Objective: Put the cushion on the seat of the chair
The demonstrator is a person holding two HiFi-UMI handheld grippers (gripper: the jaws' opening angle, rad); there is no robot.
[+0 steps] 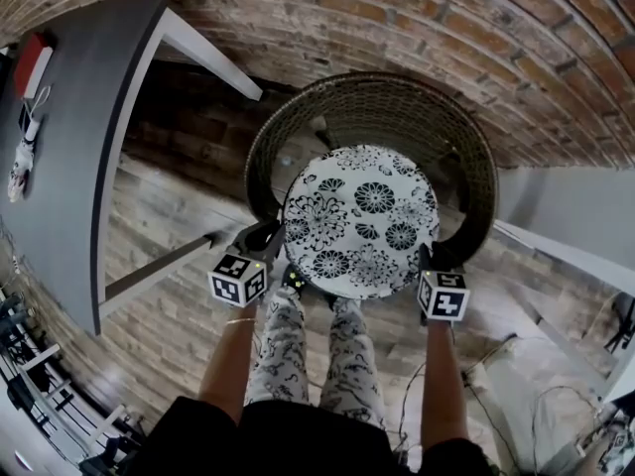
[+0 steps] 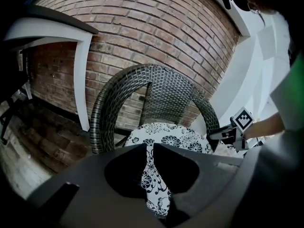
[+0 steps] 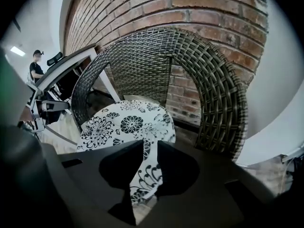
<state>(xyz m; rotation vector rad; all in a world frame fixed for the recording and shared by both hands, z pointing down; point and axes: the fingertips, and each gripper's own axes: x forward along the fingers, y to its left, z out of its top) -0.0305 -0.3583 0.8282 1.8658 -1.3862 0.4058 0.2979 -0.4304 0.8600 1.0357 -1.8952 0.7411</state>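
Note:
A round white cushion [image 1: 359, 221] with black flowers hangs level over the seat of a dark wicker tub chair [image 1: 372, 97], inside the curve of its back. Whether it touches the seat I cannot tell. My left gripper [image 1: 286, 266] is shut on the cushion's near left edge, and my right gripper [image 1: 425, 258] is shut on its near right edge. In the left gripper view, the cushion [image 2: 166, 137] runs pinched between that gripper's jaws [image 2: 149, 148], with the chair [image 2: 142, 84] behind. The right gripper view shows the cushion [image 3: 123, 122] clamped the same way in its gripper [image 3: 150, 144], beside the woven chair [image 3: 213, 80].
A grey table [image 1: 60, 167] with white legs stands to the left of the chair. A brick wall [image 1: 397, 18] runs behind it, and a white wall [image 1: 575, 206] lies to the right. My legs [image 1: 317, 355] stand just in front of the chair. Cables [image 1: 496, 405] lie on the wooden floor.

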